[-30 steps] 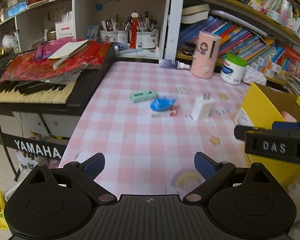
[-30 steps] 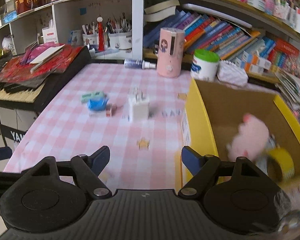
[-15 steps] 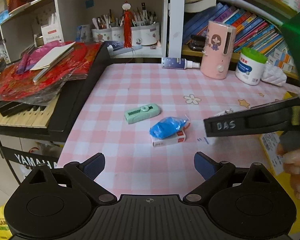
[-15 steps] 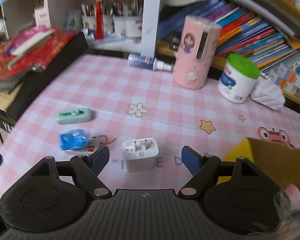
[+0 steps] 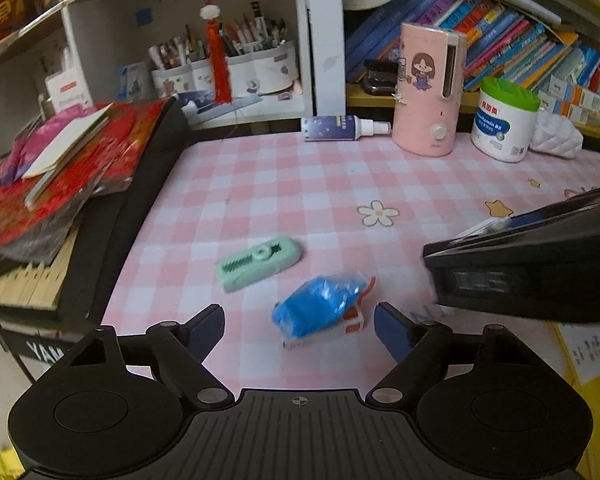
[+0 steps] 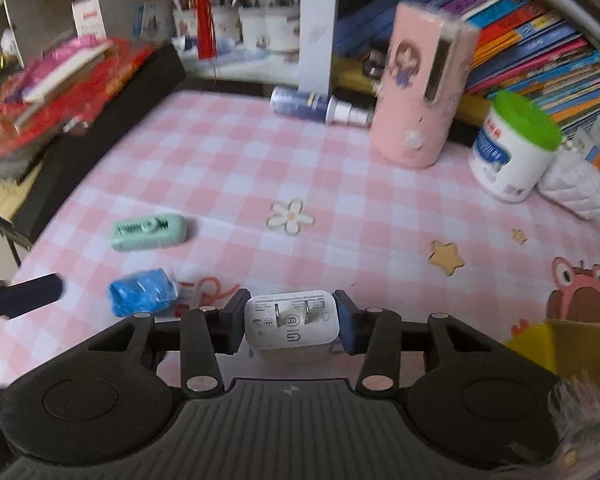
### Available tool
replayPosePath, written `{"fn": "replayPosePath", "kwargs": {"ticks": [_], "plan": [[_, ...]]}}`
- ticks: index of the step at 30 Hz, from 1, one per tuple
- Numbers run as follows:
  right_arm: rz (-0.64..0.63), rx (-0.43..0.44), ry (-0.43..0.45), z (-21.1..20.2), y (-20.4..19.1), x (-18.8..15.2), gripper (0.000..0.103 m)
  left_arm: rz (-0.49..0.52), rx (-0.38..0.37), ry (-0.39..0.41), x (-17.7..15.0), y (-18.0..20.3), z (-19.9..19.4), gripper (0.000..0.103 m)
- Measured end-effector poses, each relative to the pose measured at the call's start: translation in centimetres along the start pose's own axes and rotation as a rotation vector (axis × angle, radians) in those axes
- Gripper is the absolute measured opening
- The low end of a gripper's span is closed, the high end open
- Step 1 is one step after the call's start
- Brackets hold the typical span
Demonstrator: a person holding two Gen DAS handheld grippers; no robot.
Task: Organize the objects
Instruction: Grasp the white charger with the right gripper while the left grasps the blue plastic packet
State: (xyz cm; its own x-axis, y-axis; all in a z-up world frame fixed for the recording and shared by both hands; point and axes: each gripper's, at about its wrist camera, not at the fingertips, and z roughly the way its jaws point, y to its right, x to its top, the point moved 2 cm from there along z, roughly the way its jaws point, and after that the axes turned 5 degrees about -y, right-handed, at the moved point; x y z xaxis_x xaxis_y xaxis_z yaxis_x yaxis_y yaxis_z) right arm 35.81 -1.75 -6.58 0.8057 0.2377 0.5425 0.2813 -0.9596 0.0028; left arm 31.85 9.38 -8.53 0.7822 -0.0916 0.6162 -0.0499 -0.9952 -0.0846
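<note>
Keyboard along the table's left edge, its top piled with red wrapping and papers. On the pink checked tablecloth, near the left edge, a mint-green flat gadget lies on its side. Just beside it, toward the front edge, a blue crumpled packet sits on a small red-and-white box. Left gripper hangs over the front edge; jaws closing, packet and box between the pads, pads not touching them. Right of that, the right gripper is clamped on a white plug charger, prongs up, both pads pressed to its sides, jaws closing. Along the back edge: a spray bottle lying down, an upright pink canister, a green-lidded white tub. Yellow box at the front right corner.
</note>
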Motion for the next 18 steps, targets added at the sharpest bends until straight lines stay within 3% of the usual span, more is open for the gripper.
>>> {"fn": "replayPosePath", "kwargs": {"ticks": [5, 6, 7, 18], "plan": [[0.036, 0.035, 0.019, -2.3, 0.6, -0.4, 0.042, 0.039, -0.002, -0.027, 0.8, 1.0, 1.8, 0.059], [0.045, 0.051, 0.009, -2.6, 0.6, -0.5, 0.042, 0.048, -0.005, -0.027, 0.9, 1.1, 2.0, 0.043], [0.049, 0.061, 0.007, -2.9, 0.7, -0.6, 0.042, 0.055, -0.006, -0.024, 0.9, 1.2, 2.0, 0.04], [0.038, 0.07, 0.056, -6.2, -0.1, -2.5, 0.042, -0.019, -0.049, 0.037, -1.3, -1.3, -3.7, 0.038]]}}
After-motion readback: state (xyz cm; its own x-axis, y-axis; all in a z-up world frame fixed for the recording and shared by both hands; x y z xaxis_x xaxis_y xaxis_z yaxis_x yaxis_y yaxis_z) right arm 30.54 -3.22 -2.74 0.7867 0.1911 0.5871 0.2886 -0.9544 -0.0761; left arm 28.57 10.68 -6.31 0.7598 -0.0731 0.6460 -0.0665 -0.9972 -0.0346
